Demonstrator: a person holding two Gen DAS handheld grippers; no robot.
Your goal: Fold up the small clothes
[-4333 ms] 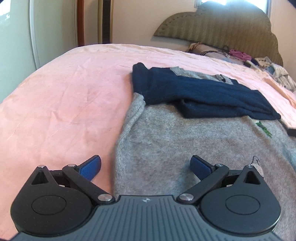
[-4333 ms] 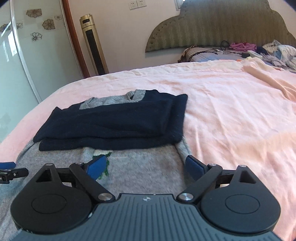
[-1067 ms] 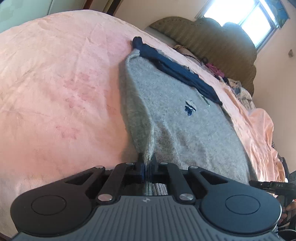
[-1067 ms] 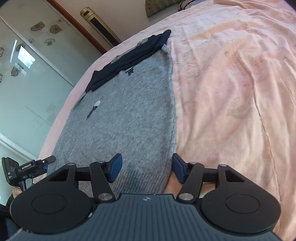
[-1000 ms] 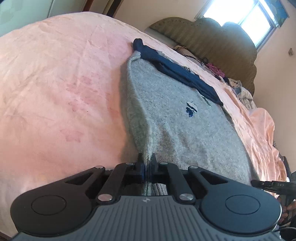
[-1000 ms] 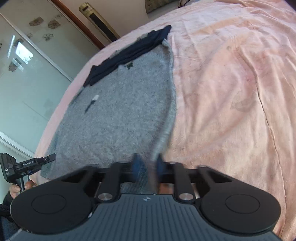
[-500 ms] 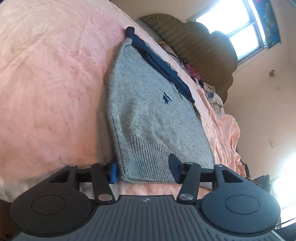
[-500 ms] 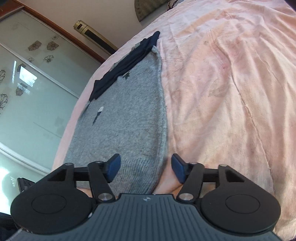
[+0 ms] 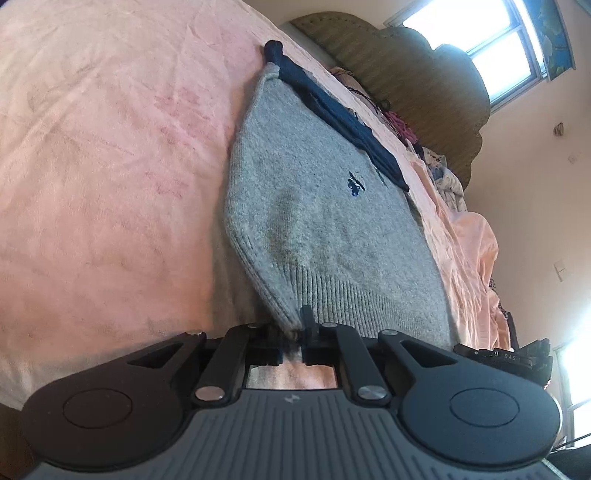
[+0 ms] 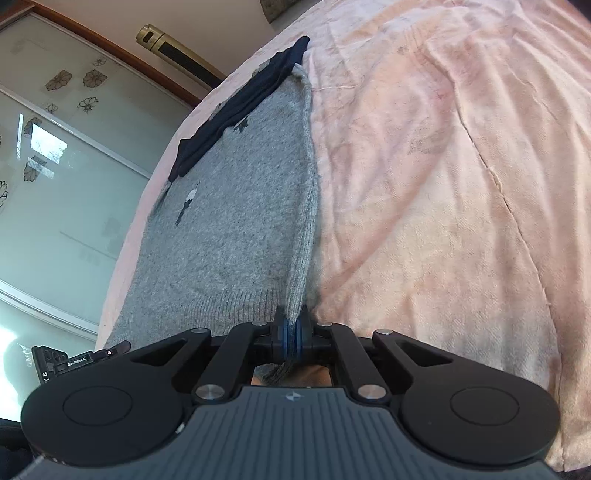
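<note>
Sweater [image 9: 325, 221], grey knit, spread flat on pink bedspread [image 9: 103, 155], ribbed hem toward the cameras, dark navy sleeves [image 9: 332, 110] folded across the far end near the collar. Small dark emblem [image 9: 355, 183] on the chest.

Left gripper [image 9: 293, 330] low at the near left corner of the hem; jaws just closed in, now clamped on that corner, a ridge of knit pulled up between the pads. Strip of pink cloth visible beneath the fingers.

Right gripper [image 10: 291, 338] at the opposite hem corner; jaws likewise just closed in, blue pads [image 10: 284, 338] pressed on the side edge of the sweater [image 10: 229, 229], fabric bunched into a narrow fold running up from the grip. Pink bedspread [image 10: 443, 184] wrinkled to the right of it.

Each gripper's tip visible at the edge of the other's view, both at hem level.

Padded headboard [image 9: 417, 74] and loose pile of clothes [image 9: 443, 177] at the far end of the bed. Window [image 9: 480, 33] bright above. Frosted glass door with flower pattern [image 10: 55, 166] and gold-and-black tower fan [image 10: 177, 51] on the other side.
</note>
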